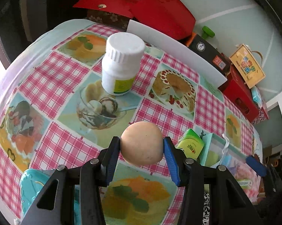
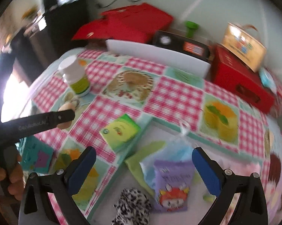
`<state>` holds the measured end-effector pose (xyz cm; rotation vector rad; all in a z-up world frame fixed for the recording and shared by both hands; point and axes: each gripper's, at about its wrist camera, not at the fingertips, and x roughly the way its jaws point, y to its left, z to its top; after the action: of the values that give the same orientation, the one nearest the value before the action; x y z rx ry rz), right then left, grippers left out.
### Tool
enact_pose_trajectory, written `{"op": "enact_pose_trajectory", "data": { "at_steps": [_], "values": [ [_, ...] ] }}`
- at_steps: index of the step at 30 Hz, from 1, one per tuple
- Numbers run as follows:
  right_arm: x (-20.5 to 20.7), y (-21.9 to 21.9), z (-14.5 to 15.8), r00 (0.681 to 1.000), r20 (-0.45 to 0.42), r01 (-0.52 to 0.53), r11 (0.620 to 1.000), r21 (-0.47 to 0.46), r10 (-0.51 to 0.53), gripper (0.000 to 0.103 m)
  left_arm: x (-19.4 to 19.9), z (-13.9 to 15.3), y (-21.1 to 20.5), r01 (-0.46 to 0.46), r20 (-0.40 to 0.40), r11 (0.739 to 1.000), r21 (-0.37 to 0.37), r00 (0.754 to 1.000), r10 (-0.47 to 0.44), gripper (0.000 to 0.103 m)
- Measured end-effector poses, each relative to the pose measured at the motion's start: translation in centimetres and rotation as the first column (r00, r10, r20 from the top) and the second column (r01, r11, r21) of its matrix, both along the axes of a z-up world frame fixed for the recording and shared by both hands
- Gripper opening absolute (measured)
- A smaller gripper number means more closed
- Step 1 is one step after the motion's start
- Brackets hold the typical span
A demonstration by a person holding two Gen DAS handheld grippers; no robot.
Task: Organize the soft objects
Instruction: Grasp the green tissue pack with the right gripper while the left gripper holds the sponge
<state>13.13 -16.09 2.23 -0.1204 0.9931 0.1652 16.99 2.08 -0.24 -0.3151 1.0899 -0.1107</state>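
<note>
My left gripper (image 1: 142,146) is shut on a peach-coloured soft ball (image 1: 142,142), held just above the checked tablecloth (image 1: 51,86); both blue pads (image 1: 170,155) press its sides. In the right wrist view that gripper shows as a black arm (image 2: 38,123) at the left with the ball (image 2: 65,108) peeking out behind it. My right gripper (image 2: 143,161) stands open over a purple cartoon packet (image 2: 172,183) in a clear bag, nothing between its fingers. A green tissue pack (image 2: 120,131) (image 1: 190,145) lies ahead, and a black-and-white spotted soft thing (image 2: 133,206) lies near the bottom edge.
A white pill bottle (image 1: 122,63) (image 2: 75,75) stands on the table's far side. A white board (image 1: 176,52), red boxes (image 1: 159,13), a black box (image 1: 210,54) and a yellow box (image 1: 247,65) line the back edge. A teal container (image 1: 31,189) sits at the near left.
</note>
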Motion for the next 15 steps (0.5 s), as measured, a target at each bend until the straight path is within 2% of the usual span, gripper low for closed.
{"op": "enact_pose_trajectory", "data": {
  "at_steps": [7,15],
  "values": [
    [2.8,3.8,-2.0,0.984,-0.063,-0.169,0.983,-0.073,0.165,0.101,0.1,-0.1,0.4,0.001,-0.006,1.0,-0.022,1.0,-0.001,0.049],
    [5.0,5.2,-4.8,0.961,-0.146,-0.256,0.956,-0.144,0.236,0.089,0.2,-0.2,1.5,-0.034,-0.007,0.998,-0.053,0.999,0.034,0.049]
  ]
}}
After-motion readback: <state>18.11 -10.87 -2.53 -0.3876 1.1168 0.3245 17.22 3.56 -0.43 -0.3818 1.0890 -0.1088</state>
